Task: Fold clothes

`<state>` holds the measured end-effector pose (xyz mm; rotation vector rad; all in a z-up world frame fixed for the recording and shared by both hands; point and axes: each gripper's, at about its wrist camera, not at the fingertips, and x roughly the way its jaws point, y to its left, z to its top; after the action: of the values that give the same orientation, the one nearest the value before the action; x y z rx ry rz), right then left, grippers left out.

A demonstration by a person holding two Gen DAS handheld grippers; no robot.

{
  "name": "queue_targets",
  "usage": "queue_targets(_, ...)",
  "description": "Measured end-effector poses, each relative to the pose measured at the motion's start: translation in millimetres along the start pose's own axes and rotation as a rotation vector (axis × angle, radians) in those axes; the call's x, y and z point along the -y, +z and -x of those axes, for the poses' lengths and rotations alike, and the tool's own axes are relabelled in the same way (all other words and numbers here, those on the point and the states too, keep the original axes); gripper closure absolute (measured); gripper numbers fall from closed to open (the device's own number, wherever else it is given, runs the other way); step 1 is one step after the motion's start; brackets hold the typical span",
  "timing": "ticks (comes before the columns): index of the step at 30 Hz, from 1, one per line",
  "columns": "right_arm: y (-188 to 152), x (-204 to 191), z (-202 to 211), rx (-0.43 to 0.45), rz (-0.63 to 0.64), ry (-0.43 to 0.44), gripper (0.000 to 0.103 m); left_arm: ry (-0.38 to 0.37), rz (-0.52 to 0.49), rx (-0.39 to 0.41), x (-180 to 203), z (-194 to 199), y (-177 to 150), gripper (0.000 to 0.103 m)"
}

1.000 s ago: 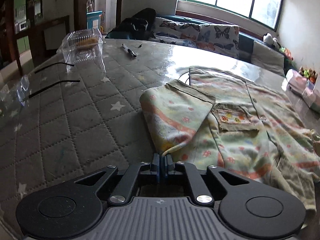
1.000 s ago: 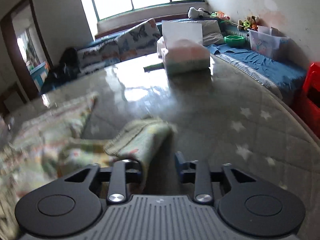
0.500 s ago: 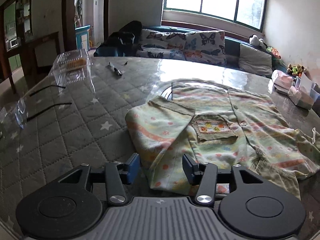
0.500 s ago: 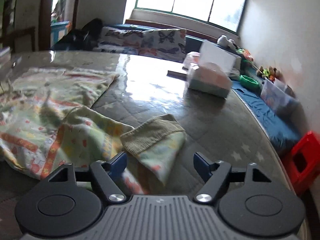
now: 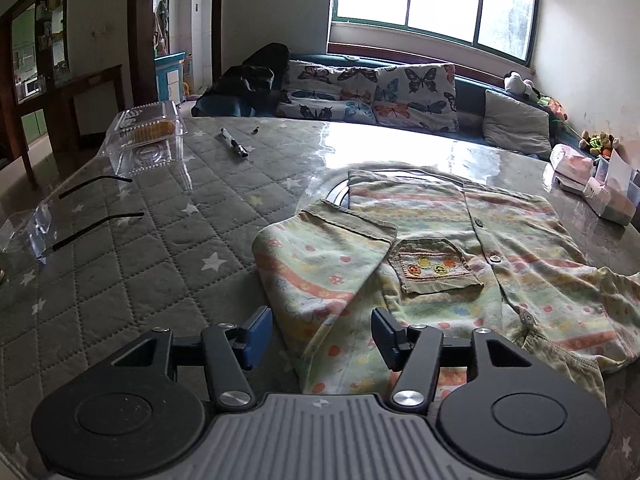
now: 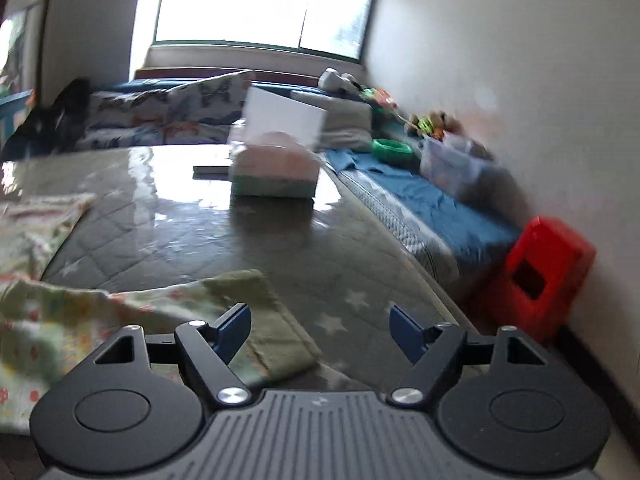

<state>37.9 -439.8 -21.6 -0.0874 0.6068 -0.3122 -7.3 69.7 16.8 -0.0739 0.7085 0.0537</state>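
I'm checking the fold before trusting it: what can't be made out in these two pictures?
- Shirt, left wrist view: its near hem is hidden behind the left gripper, its far sleeve cut off by the right edge.
- Sleeve cuff, right wrist view: blurred, partly behind the right gripper.
- Clear box, left wrist view: contents too small to identify.

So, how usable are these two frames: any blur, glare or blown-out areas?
Left wrist view: sharp, with fisheye bending at the edges; window glare washes out the far tabletop beyond the shirt. Right wrist view: motion-blurred throughout, the window blown white, the tissue box soft.
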Motion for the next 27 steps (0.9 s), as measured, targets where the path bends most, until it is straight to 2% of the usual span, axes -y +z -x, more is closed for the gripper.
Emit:
queue_targets(3,1,5,4,0.007,-0.031,0.029,0.025,-0.011,-0.016,0.006,6,-3,3,0.045)
queue_targets(6,2,-7,1,-0.005,-0.043,0.161,0.025,-0.017,-0.045,0.017,16,-9,7,0.045)
queue_targets(10,2,-32,-16,-0.040,-0.046,0.282,0.026,-0.028,-0.090,0.031,29,-19,13,0.045)
queue_targets(17,-4,-39,-30,-0.092,-0.065,0.290,0.026,-0.055,-0.162,0.031,48,-53,26,0.046)
queue_targets(20,-5,-37,-30,-0.089,-0.060,0.288,0.024,-0.045,-0.198,0.016,53,-75,33,0.053)
queue_targets(22,-6,-37,-30,-0.087,-0.057,0.286,0.023,-0.034,-0.222,0.002,55,-90,36,0.064)
queue_targets(26,-7,-40,-32,-0.085,-0.047,0.282,0.020,-0.030,-0.242,-0.021,51,-106,36,0.078)
queue_targets(27,-7,-40,-32,-0.085,-0.046,0.282,0.020,-0.027,-0.244,-0.021,49,-108,35,0.085)
